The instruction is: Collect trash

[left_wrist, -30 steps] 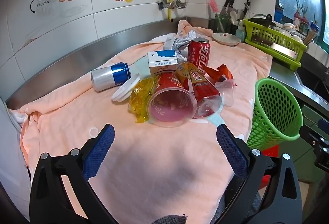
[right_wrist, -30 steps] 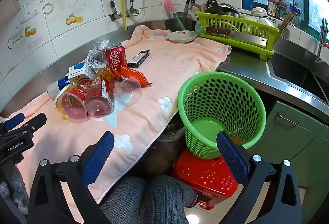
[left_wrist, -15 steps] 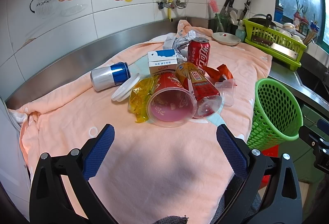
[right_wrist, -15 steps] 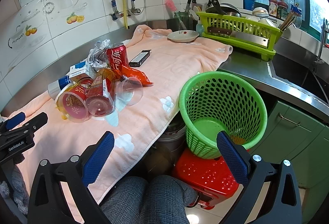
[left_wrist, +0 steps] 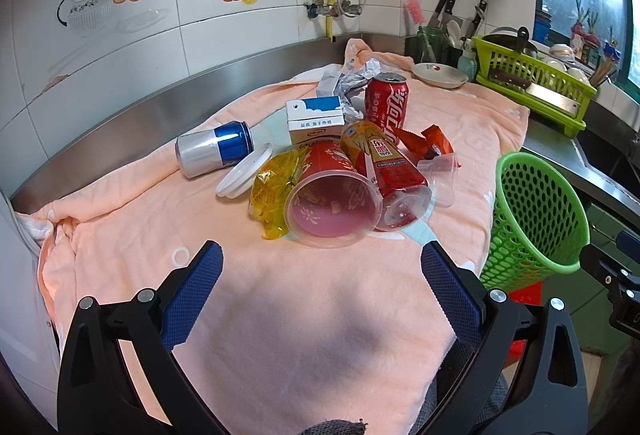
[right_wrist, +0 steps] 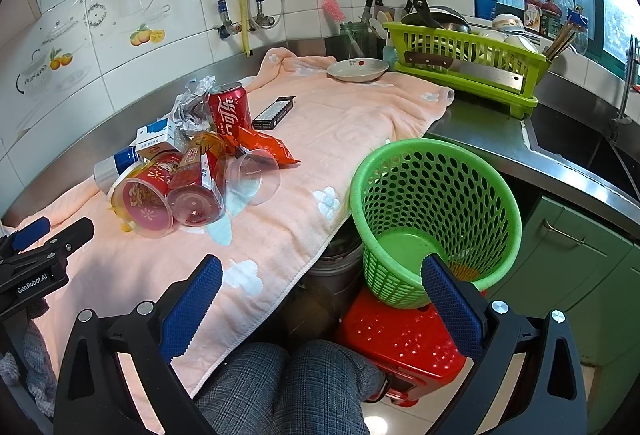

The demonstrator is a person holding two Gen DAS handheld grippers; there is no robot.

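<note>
A heap of trash lies on the peach towel (left_wrist: 280,315): a red cola can (left_wrist: 387,107) upright, a silver-blue can (left_wrist: 214,153) on its side, a milk carton (left_wrist: 315,121), a red noodle cup (left_wrist: 332,195) tipped toward me, a red-yellow cup (left_wrist: 390,171), a clear cup (left_wrist: 440,177), yellow wrapper (left_wrist: 272,191), orange wrapper (left_wrist: 430,145), white lid (left_wrist: 244,176) and crumpled foil (left_wrist: 348,81). A green mesh basket (right_wrist: 432,219) stands empty on a red stool (right_wrist: 404,335) beside the counter. My left gripper (left_wrist: 320,275) is open before the heap. My right gripper (right_wrist: 320,287) is open, near the basket.
A black box (right_wrist: 276,110) and a plate (right_wrist: 357,69) lie further back on the towel. A green dish rack (right_wrist: 468,71) with a cleaver, a knife holder (right_wrist: 372,31) and the sink (right_wrist: 580,151) are at the right. A person's knees (right_wrist: 288,387) are below the counter edge.
The right wrist view has shifted slightly, with the basket and trash a little further right. The left gripper and the trash have not moved.
</note>
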